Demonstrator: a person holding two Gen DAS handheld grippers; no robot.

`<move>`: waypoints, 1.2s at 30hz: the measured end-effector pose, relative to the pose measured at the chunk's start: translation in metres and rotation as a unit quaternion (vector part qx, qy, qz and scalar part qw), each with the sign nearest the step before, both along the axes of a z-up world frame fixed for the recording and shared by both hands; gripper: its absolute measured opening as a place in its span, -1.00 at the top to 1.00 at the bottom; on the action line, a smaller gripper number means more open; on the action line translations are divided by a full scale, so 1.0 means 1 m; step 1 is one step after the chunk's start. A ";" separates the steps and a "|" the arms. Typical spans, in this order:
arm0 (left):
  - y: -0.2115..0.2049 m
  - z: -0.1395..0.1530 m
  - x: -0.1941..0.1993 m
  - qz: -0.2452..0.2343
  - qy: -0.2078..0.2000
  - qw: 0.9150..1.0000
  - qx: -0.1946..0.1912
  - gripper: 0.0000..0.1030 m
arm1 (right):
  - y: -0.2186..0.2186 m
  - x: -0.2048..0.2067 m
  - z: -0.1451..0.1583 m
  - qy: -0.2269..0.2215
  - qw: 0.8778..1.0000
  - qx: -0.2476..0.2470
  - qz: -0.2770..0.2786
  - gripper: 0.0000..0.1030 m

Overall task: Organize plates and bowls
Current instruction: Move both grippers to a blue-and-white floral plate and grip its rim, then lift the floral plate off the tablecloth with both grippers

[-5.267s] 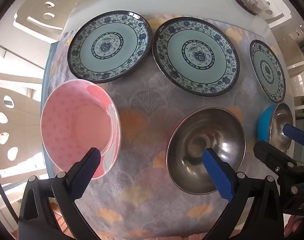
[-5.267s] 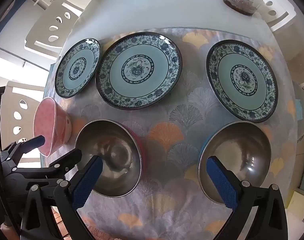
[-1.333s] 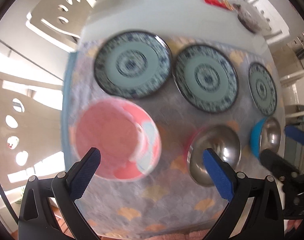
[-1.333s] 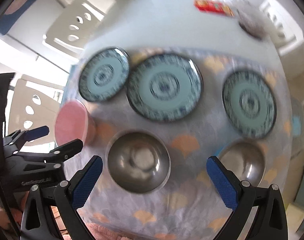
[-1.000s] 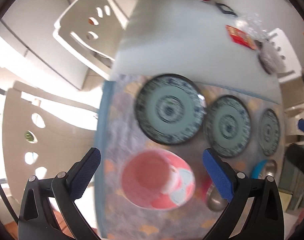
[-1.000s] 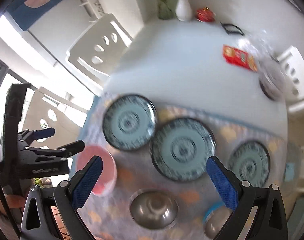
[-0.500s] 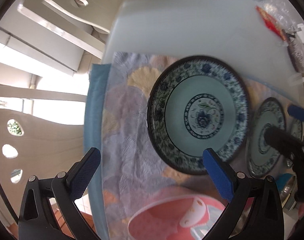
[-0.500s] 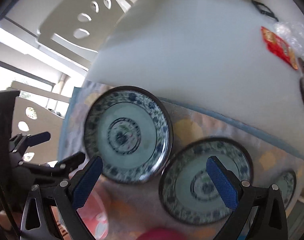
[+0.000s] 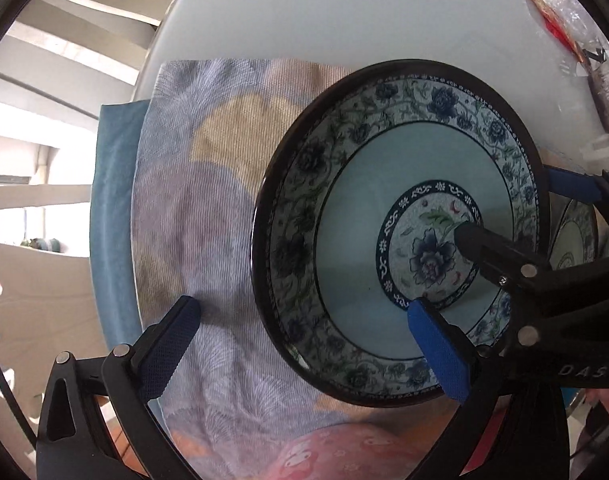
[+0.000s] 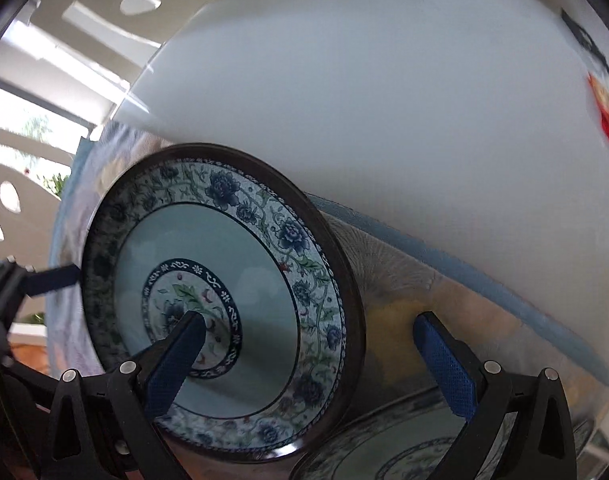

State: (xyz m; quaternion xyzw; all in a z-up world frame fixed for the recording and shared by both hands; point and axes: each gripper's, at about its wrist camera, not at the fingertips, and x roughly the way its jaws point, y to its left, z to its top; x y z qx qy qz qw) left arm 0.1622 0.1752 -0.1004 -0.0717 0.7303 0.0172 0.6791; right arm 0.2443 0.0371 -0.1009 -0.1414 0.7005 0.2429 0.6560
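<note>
A blue-and-white floral plate (image 9: 356, 216) with a dark rim lies on the patterned cloth (image 9: 192, 208). My left gripper (image 9: 304, 344) is open and straddles the plate's left rim, one finger on the cloth, the other over the plate. In the right wrist view the same plate (image 10: 208, 248) fills the left half. There my right gripper (image 10: 310, 360) is open across its right rim. The right gripper (image 9: 512, 210) also enters the left wrist view from the right. One blue finger (image 10: 54, 275) of the left gripper shows beyond the far rim.
A second floral plate (image 10: 384, 456) lies just right of the first and also shows in the left wrist view (image 9: 572, 240). A pink bowl (image 9: 324, 456) sits close below. The bare pale table (image 9: 344, 20) stretches behind, with a red packet (image 9: 552, 20) far right. White chairs (image 9: 64, 60) stand at left.
Both grippers have dropped down and moved in onto the leftmost plate, which now fills both views. The steel bowls have left the views. Both grippers stay open.
</note>
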 end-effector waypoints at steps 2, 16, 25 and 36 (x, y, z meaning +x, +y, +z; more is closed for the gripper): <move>0.005 -0.001 0.011 0.001 0.000 1.000 -0.004 -1.00 | -0.001 0.002 -0.001 -0.001 1.000 0.004 -0.004 -1.00; 0.008 -0.001 0.013 0.000 -0.001 1.000 -0.005 -1.00 | -0.004 0.002 0.001 -0.020 1.000 0.016 -0.007 -1.00; 0.008 0.000 0.012 0.003 0.000 1.000 -0.003 -1.00 | 0.006 0.002 0.005 0.006 0.999 0.014 -0.041 -0.98; 0.006 0.025 0.004 0.025 -0.078 0.997 -0.010 -0.35 | -0.002 0.002 0.019 0.011 0.995 0.054 -0.080 -0.24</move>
